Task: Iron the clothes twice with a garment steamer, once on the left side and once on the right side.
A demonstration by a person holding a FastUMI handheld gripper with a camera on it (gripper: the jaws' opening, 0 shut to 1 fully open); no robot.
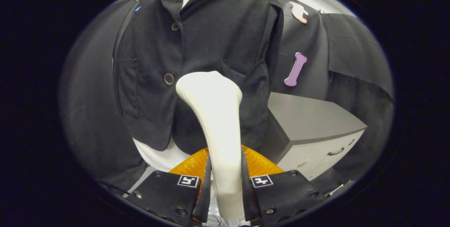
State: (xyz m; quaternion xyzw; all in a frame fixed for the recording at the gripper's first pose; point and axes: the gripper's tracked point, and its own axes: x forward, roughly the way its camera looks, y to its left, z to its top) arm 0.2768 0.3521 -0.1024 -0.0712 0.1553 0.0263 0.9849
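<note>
A dark jacket [211,44] hangs on a hanger over a white shirt [158,156], straight ahead of me. My gripper [225,184] is shut on the handle of a white garment steamer [214,114], both fingers pressing its sides. The steamer rises from between the fingers and its broad head sits in front of the jacket's lower middle, just right of the lower button [169,79]. Whether the head touches the cloth cannot be told. The jacket's right pocket is partly hidden behind the steamer head.
A grey cabinet [309,121] with a drawer handle stands to the right of the jacket. An orange ribbed object [260,163] lies low behind the fingers. Black cloth covers the wall behind and to both sides.
</note>
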